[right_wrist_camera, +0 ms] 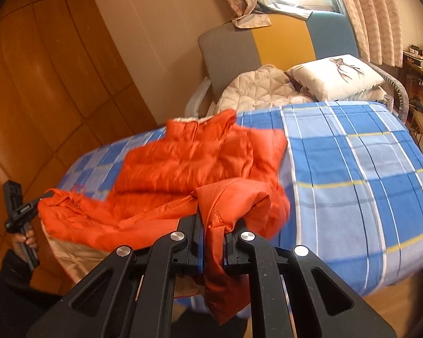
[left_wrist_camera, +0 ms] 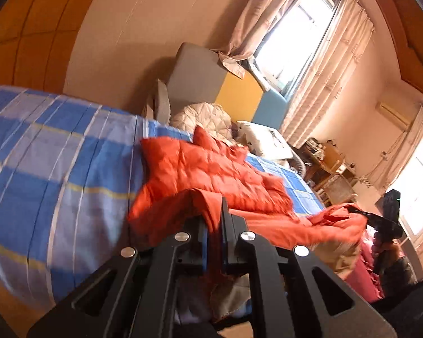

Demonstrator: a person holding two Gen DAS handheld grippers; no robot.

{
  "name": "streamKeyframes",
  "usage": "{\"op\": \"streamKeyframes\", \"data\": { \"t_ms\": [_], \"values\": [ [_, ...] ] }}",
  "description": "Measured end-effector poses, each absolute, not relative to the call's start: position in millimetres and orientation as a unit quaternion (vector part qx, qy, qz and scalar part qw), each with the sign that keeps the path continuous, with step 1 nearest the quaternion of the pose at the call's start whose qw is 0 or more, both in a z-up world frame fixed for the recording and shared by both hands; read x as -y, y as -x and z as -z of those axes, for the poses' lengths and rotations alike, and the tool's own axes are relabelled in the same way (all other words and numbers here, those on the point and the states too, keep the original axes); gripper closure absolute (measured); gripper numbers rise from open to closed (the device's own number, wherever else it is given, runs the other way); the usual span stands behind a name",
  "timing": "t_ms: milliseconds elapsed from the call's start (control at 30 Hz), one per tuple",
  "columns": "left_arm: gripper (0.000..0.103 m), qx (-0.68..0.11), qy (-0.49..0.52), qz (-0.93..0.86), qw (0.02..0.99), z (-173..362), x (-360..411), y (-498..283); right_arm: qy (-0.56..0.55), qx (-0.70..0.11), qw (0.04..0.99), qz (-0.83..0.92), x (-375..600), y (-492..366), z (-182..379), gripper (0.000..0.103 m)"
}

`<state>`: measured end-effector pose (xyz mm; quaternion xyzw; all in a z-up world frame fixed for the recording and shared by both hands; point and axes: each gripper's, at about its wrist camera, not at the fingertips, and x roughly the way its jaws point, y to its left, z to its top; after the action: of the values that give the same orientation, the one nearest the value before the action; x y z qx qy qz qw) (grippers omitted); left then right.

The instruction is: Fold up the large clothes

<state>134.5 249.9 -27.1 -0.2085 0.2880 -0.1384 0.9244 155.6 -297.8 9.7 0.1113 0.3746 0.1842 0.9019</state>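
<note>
While both grippers, left (left_wrist_camera: 215, 211) and right (right_wrist_camera: 213, 219), pinch its near hem, an orange jacket (right_wrist_camera: 189, 157) drapes across the checked bed (right_wrist_camera: 352, 169).

The bed (right_wrist_camera: 366, 169) lies bare across its checked right half up to the foot edge, free to pass. The orange jacket (right_wrist_camera: 189, 157) covers the left half. At the head edge a beige quilt (right_wrist_camera: 256, 90) and a white pillow (right_wrist_camera: 335, 76) block the way.

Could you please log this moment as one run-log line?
left hand-held gripper: shut on jacket hem | right hand-held gripper: shut on jacket hem | jacket: partly on bed
</note>
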Motion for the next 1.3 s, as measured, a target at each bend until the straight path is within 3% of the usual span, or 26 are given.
{"op": "streamKeyframes", "data": {
  "t_ms": [400, 533, 600, 633, 667, 700, 733, 767, 800, 967, 1100, 1200, 1300],
  "values": [
    [0.097, -0.333, 0.194, 0.109, 0.916, 37, -244, -276, -0.126, -0.394, 0.901, -0.128, 286, -274, 21, 0.094],
    [0.093, -0.357, 0.201, 0.085, 0.908, 53, -246, -310, -0.138, -0.404, 0.897, -0.117, 285, -300, 32, 0.085],
    [0.083, -0.367, 0.203, 0.078, 0.904, 58, -248, -320, -0.155, -0.411, 0.89, -0.122, 287, -312, 38, 0.072],
    [0.071, -0.371, 0.208, 0.078, 0.902, 61, -249, -325, -0.169, -0.413, 0.886, -0.127, 289, -316, 39, 0.058],
    [0.057, -0.372, 0.214, 0.075, 0.9, 63, -250, -328, -0.182, -0.412, 0.884, -0.128, 291, -319, 39, 0.036],
    [0.05, -0.371, 0.222, 0.076, 0.899, 63, -252, -329, -0.202, -0.405, 0.882, -0.132, 295, -322, 39, 0.029],
    [0.034, -0.365, 0.229, 0.071, 0.9, 63, -254, -329, -0.216, -0.393, 0.884, -0.129, 299, -323, 36, 0.022],
    [0.012, -0.355, 0.233, 0.058, 0.904, 61, -257, -327, -0.221, -0.386, 0.887, -0.125, 301, -323, 34, 0.022],
    [0.008, -0.337, 0.245, 0.051, 0.908, 57, -262, -323, -0.231, -0.378, 0.888, -0.127, 304, -323, 31, 0.022],
    [0.007, -0.318, 0.261, 0.05, 0.91, 58, -281, -305, -0.241, -0.364, 0.892, -0.119, 318, -304, 31, 0.02],
    [0.008, -0.351, 0.273, 0.056, 0.894, 97, -289, -280, -0.239, -0.392, 0.883, -0.099, 330, -277, 64, 0.02],
    [0.02, -0.381, 0.287, 0.079, 0.875, 128, -283, -264, -0.248, -0.422, 0.868, -0.083, 334, -262, 99, 0.02],
    [0.05, -0.396, 0.298, 0.107, 0.862, 148, -273, -255, -0.263, -0.438, 0.856, -0.076, 332, -256, 126, 0.026]
  ]
}}
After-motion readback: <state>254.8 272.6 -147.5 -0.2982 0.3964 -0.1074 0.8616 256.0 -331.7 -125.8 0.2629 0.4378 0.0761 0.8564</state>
